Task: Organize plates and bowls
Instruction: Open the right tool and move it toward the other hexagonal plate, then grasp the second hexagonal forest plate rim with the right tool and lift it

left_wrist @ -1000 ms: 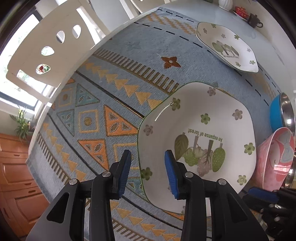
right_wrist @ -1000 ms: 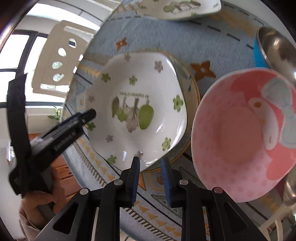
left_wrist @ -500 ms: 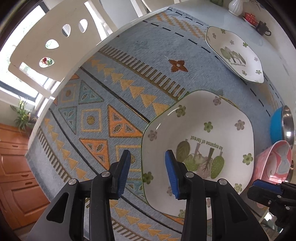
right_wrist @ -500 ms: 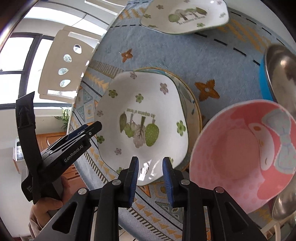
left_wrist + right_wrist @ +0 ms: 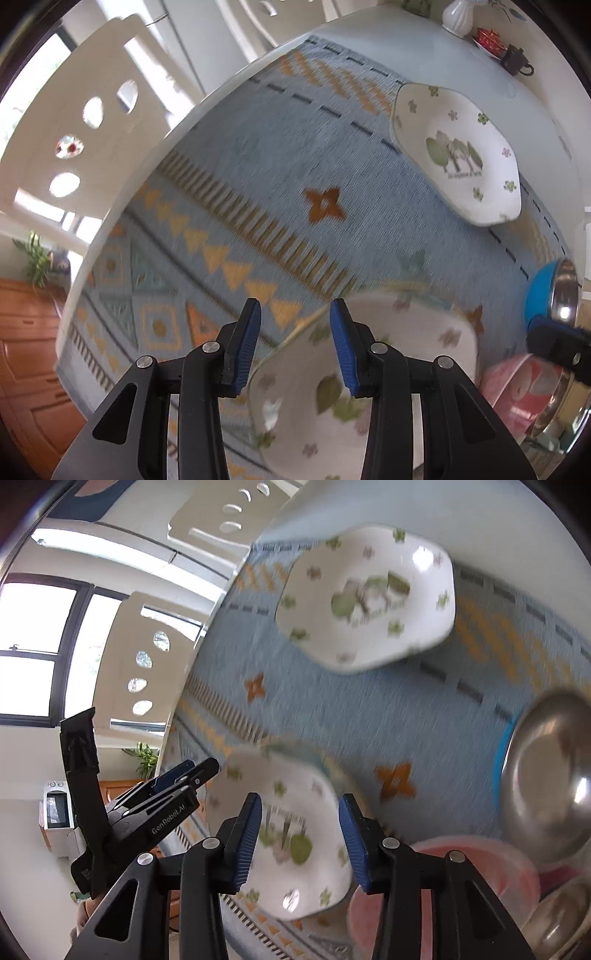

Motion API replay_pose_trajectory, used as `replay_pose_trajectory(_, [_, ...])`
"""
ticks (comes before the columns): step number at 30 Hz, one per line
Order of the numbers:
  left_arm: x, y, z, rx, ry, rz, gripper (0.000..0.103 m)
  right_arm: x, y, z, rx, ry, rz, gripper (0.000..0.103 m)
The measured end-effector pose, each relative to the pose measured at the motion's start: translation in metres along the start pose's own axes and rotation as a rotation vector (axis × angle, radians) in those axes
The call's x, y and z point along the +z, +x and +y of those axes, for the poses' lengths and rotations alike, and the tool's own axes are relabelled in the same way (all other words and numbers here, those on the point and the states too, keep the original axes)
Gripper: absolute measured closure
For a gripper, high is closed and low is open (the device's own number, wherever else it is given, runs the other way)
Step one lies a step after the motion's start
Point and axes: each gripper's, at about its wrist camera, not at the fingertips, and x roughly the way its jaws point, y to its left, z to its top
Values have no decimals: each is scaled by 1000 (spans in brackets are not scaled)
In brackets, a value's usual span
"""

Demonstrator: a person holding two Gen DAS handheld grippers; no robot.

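- Left gripper (image 5: 293, 347): jaws parted, empty, above near plate (image 5: 369, 398).
- Right gripper (image 5: 301, 836): jaws opening, nothing between.
- Far plate (image 5: 458, 151) apart; pink bowl (image 5: 480, 871), steel bowl (image 5: 550, 786) on surface.

Near plate (image 5: 369, 387) lies on the mat (image 5: 295, 155) covering the surface (image 5: 424, 51), and serves as landmark. Second plate (image 5: 458, 151) on the same mat, well beyond it. Two bowls just right of it: one (image 5: 480, 878) close beside, a metal-lined one (image 5: 546, 786) farther back. Chair (image 5: 74, 122) stands left, past the surface edge. Vase (image 5: 458, 14) and small cup (image 5: 515, 61) far behind.
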Motion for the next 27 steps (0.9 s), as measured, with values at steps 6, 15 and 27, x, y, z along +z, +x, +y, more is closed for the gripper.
replay_pose_trajectory(6, [48,7,-27,-21,24,-14,66,60,-14,-39,-23,89,-59,60])
replay_pose_trajectory(15, [107,31,-67,-69,7,-27,66,118,-12,-98,-127,164,-101,60])
replay_pose_trajectory(27, [122,66,-86,-107,28,12,65,139,23,-114,-120,132,6,60])
